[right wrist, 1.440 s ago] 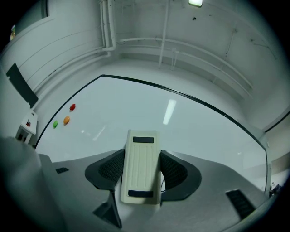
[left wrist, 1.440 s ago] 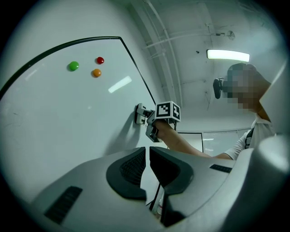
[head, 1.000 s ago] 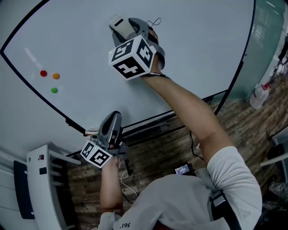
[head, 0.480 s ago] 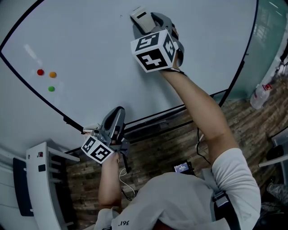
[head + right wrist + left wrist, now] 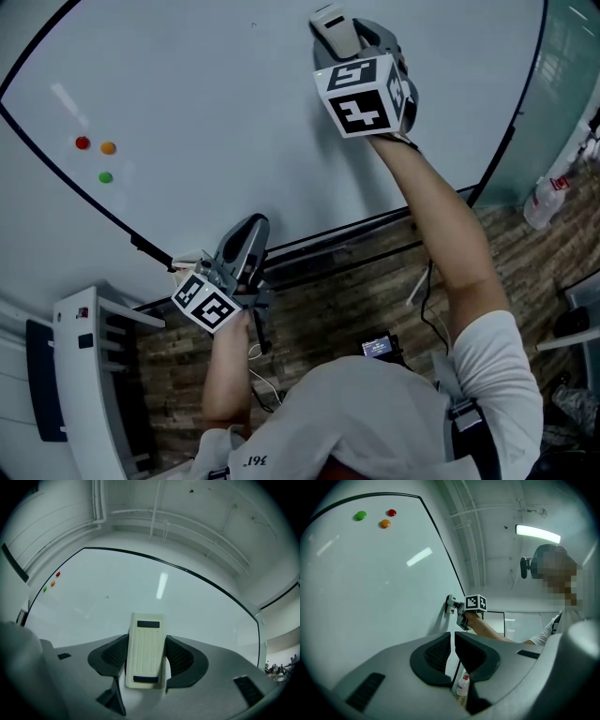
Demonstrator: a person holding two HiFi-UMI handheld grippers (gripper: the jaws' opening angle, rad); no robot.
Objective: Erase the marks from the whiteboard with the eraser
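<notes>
Beside the whiteboard's (image 5: 206, 112) right edge, down on the wooden floor (image 5: 356, 300), a pale bottle (image 5: 542, 202) with a red label is standing upright; I cannot tell what is in it.

Up near the whiteboard's top, right of its middle, the right tongs (image 5: 343, 44) are gripping the cream eraser (image 5: 336, 28) by its long sides, one jaw on each side. The eraser's ribbed back is facing the tongs' own camera, and its far face is lying against the board, as far as the left gripper view shows. A tiny dark mark (image 5: 106, 597) is sitting on the whiteboard, up and to the left of the eraser and well apart from it.

Below the whiteboard's lower frame, the left tongs (image 5: 251, 230) are hanging just off the board, their jaws drawn in to a narrow slit with nothing between them. They are pointing up along the board's surface.

Three round magnets, red (image 5: 82, 143), orange (image 5: 109, 147) and green (image 5: 105, 176), are clustering near the whiteboard's left edge, far from both tongs. Between them and the eraser the whiteboard is lying bare, a broad stretch bounded by the thin black frame (image 5: 328, 239). Below the whiteboard's left corner a white rack (image 5: 94, 375) is standing close to the left tongs, and a small lit device (image 5: 378, 350) is lying on the floor under the board.
</notes>
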